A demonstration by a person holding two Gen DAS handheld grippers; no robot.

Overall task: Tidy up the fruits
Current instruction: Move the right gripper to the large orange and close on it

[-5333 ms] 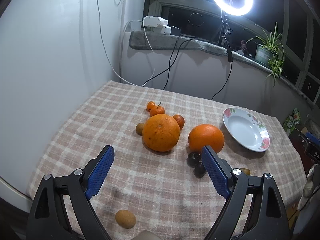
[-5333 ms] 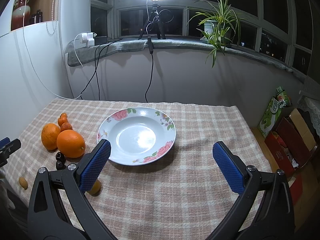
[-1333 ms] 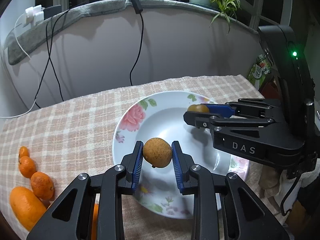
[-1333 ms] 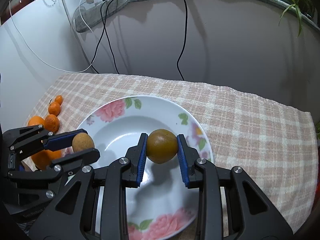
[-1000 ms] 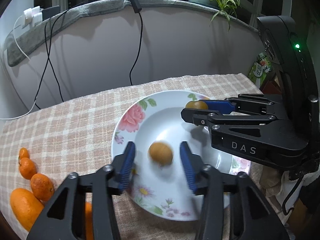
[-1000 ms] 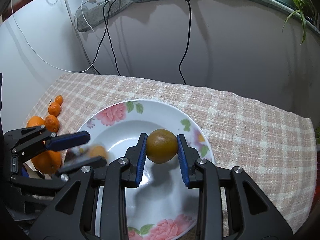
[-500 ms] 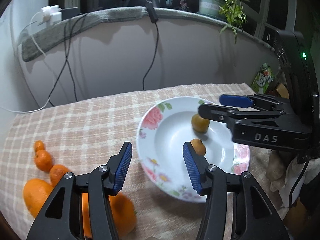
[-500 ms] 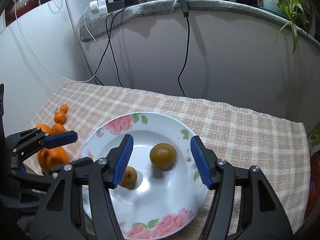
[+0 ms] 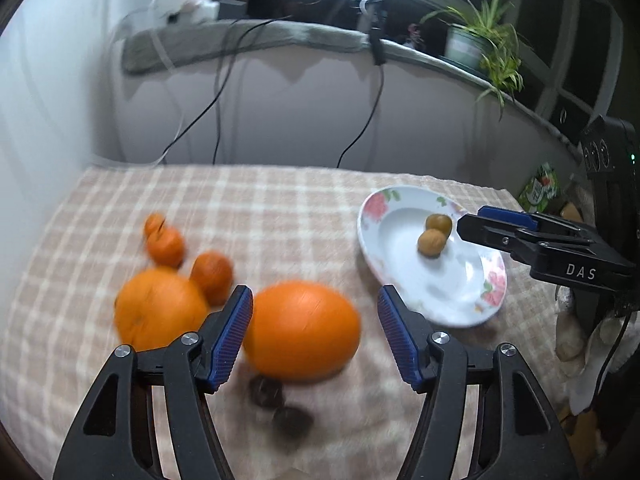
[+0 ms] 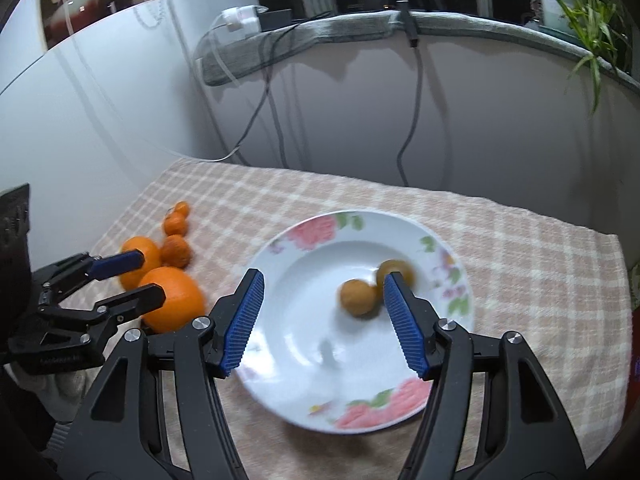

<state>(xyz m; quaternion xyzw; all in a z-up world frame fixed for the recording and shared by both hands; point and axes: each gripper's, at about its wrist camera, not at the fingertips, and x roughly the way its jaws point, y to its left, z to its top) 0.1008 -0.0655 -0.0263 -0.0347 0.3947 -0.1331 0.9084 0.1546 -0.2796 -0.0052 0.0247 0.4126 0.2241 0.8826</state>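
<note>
Two small brown fruits (image 10: 358, 297) (image 10: 394, 270) lie side by side in the white flowered plate (image 10: 312, 232). My right gripper (image 10: 323, 280) hovers open above the plate with nothing between its pads. My left gripper (image 9: 312, 300) is over the fruit pile at the left, its jaws opening. A large orange (image 9: 302, 330) shows between its fingers, which do not touch it. A second large orange (image 9: 158, 312), three tangerines (image 9: 212, 274) and two dark small fruits (image 9: 266, 390) lie around it. The left wrist view also shows the plate (image 9: 492, 284) and the right gripper (image 9: 480, 224).
The checked tablecloth (image 9: 280, 208) covers a table set against a white wall on the left. Cables (image 10: 408, 148) hang from the grey sill behind, where a potted plant (image 9: 472, 44) stands. Boxes and a green packet (image 9: 540, 188) sit beyond the right table edge.
Both grippers opened and let their brown fruits drop into the plate. The left gripper swung left to the oranges and opened wider. The right gripper drew back and up from the plate.
</note>
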